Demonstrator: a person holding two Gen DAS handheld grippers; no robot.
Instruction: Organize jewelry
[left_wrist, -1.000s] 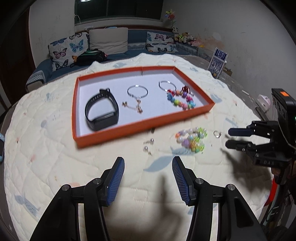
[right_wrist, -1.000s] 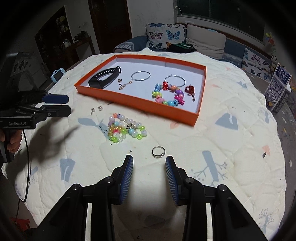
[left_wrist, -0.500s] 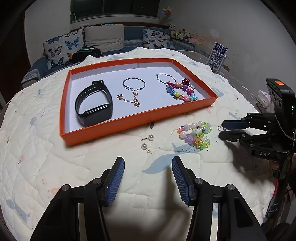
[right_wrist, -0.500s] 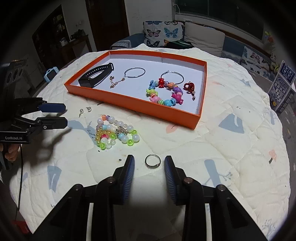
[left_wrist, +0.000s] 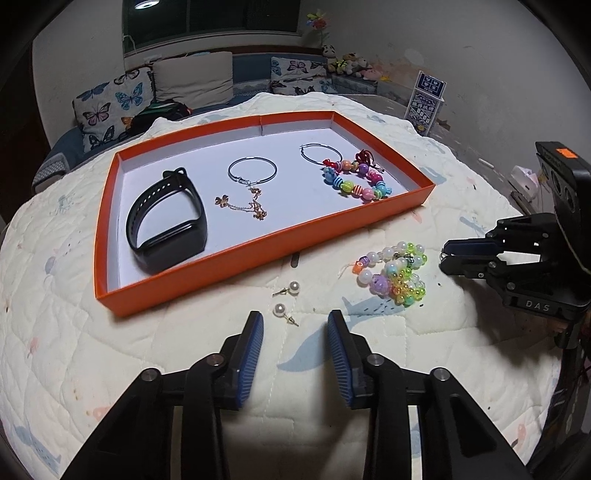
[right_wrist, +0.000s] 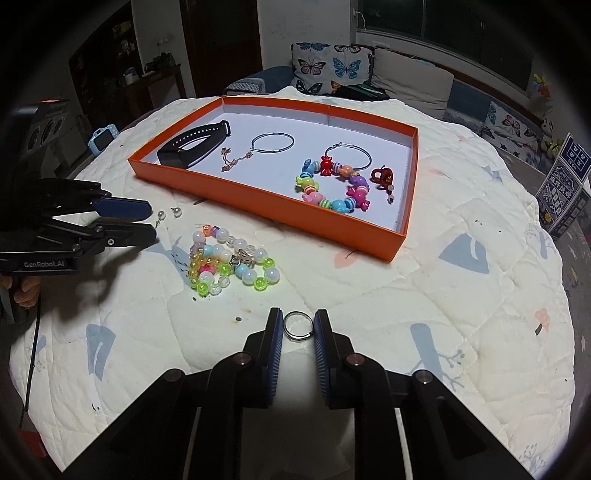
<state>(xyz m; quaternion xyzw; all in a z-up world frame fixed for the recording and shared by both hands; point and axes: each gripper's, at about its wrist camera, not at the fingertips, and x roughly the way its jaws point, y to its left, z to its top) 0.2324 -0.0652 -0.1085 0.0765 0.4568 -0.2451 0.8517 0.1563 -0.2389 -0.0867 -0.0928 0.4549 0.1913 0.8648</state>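
Observation:
A silver ring (right_wrist: 298, 325) lies on the white quilt between the pads of my right gripper (right_wrist: 298, 322). Its jaws are closing and both pads touch the ring's sides. Two pearl earrings (left_wrist: 279, 309) lie on the quilt just ahead of my left gripper (left_wrist: 295, 320). The left jaws are closing with the nearer pearl at their mouth, untouched. A pastel bead bracelet (left_wrist: 397, 273) rests between the two grippers. The orange tray (left_wrist: 258, 251) holds a black wristband (left_wrist: 166, 221), two hoops, a gold chain and a colourful bead bracelet (left_wrist: 354, 181).
The quilted table top drops off close behind both grippers. A blue-and-white printed card (right_wrist: 565, 184) stands at the far right edge, and a small blue watch (right_wrist: 101, 138) lies at the far left. Sofa cushions line the wall beyond.
My right jaws have narrowed onto the ring. My left gripper has come forward and down toward the pearl earrings, and its jaws have narrowed.

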